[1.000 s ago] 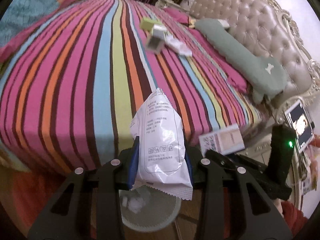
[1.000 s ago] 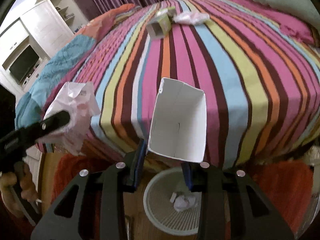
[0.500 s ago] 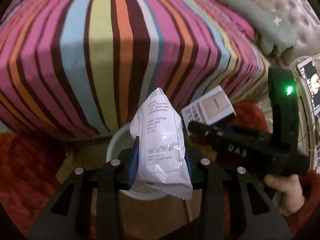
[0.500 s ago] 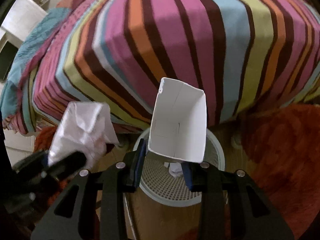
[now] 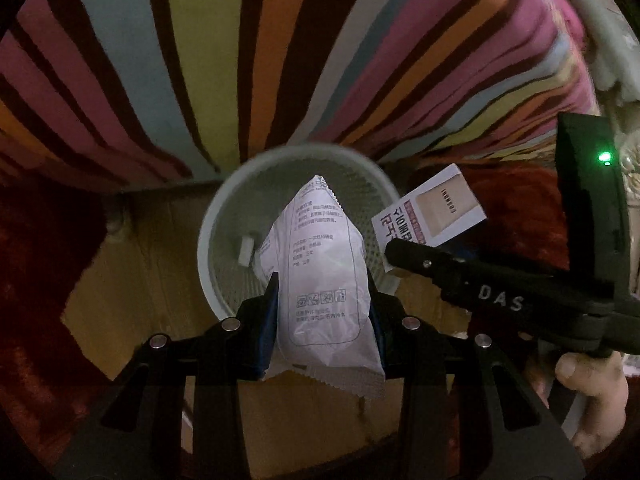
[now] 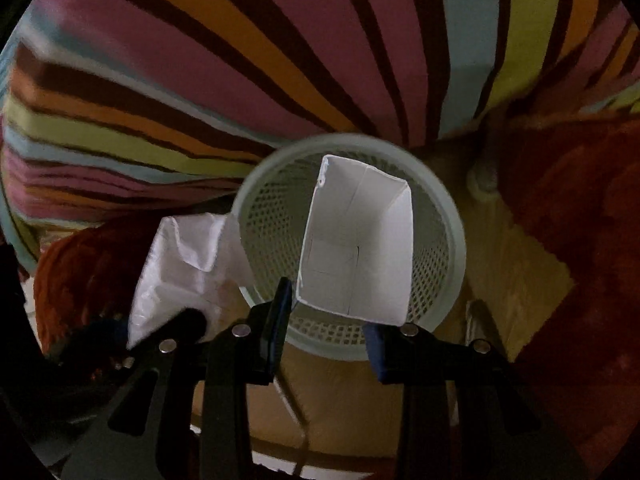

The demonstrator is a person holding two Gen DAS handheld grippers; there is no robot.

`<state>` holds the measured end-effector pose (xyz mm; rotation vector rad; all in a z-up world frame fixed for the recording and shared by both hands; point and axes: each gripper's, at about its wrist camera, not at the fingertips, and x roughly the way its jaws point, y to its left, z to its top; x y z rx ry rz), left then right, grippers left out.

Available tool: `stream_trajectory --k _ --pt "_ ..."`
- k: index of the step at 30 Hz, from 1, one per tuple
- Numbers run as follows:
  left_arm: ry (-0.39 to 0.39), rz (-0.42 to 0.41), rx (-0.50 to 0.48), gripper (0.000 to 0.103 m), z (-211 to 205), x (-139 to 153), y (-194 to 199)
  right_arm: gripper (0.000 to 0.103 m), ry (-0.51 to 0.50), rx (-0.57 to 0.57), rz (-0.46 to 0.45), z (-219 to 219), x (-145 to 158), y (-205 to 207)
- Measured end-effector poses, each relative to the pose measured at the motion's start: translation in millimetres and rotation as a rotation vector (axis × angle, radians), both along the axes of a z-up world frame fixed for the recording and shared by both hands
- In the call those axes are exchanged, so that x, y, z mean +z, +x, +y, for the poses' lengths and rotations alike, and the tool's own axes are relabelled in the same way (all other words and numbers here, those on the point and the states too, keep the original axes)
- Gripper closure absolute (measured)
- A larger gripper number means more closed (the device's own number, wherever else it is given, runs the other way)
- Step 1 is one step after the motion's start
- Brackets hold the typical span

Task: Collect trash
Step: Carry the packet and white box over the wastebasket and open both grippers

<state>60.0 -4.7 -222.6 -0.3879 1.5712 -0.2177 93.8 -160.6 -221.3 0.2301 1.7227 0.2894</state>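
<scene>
In the left wrist view, dark red rug [image 5: 44, 264] fills the left edge, with bare wooden floor [image 5: 132, 292] beside it. The striped bedspread [image 5: 248, 48] hangs across the whole top of the frame. At centre, the left gripper [image 5: 324, 312] is clamped on a white plastic packet [image 5: 326, 280] printed with small text, which stands up between the blue pads over the pale mesh bin [image 5: 208, 232]. A small white scrap [image 5: 246, 250] lies inside the bin. To the right, the right gripper [image 5: 404, 256] reaches in from the lower right, closed on a small printed box [image 5: 432, 212] at the bin's right rim; a hand [image 5: 588, 392] grips its handle in the lower right corner.

In the right wrist view, the packet [image 6: 188, 268] shows at lower left, just outside the bin's left rim [image 6: 456, 248]. At centre, the right gripper [image 6: 332, 328] holds the box [image 6: 360, 248], its open white inside facing the camera, directly over the bin's mouth. Rug [image 6: 580, 208] and floor [image 6: 532, 268] lie to the right.
</scene>
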Motion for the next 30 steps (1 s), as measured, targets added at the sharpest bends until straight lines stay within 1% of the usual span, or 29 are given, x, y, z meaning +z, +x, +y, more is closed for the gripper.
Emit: stream_trajectory --k 3,4,5,16,18,19,20,21,22,23,26,30 --pt "-0.006 0.055 0.008 0.065 -2.3 -16.6 1.3 0.071 -0.009 -0.021 0.04 1.6 -11.5 2.7" --pt "-0.01 0.071 0.011 0.065 -3.0 -21.7 1.6 0.071 -0.011 -0.023 0.048 0.5 -14.6 -6.4" --pt "-0.011 0.086 0.013 0.065 -3.7 -26.2 1.7 0.071 -0.016 -0.023 0.062 1.8 -18.4 -6.6" --pt "-0.015 0.19 0.038 0.064 -3.8 -52.5 2.5 0.071 -0.03 -0.043 0.173 5.9 -48.3 -7.3" --pt "-0.014 0.209 0.047 0.062 -2.4 -57.1 2.4 0.07 -0.026 -0.044 0.19 5.1 -51.4 -7.8" --pt "-0.014 0.218 0.056 0.055 -1.5 -57.7 3.3 0.069 -0.024 -0.045 0.195 5.5 -52.8 -7.9" --pt "-0.013 0.224 0.064 0.036 0.1 -59.9 3.0 0.062 -0.026 -0.047 0.205 5.9 -54.3 -8.8" --pt "-0.006 0.231 0.074 0.026 1.4 -61.8 2.8 0.036 -0.028 -0.051 0.209 8.7 -55.4 -11.2" --pt "0.008 0.235 0.083 0.019 3.8 -62.5 2.6 0.027 -0.033 -0.058 0.211 8.0 -56.0 -11.7" --pt "0.018 0.236 0.093 0.019 5.8 -63.2 2.7 0.024 -0.041 -0.072 0.204 6.2 -55.1 -11.8" --pt "0.007 0.237 0.109 0.019 9.1 -63.2 2.0 0.024 -0.035 -0.104 0.193 4.7 -54.3 -11.9" --pt "0.009 0.23 0.108 0.019 9.5 -61.4 1.9 0.024 -0.032 -0.108 0.191 1.2 -52.4 -12.6"
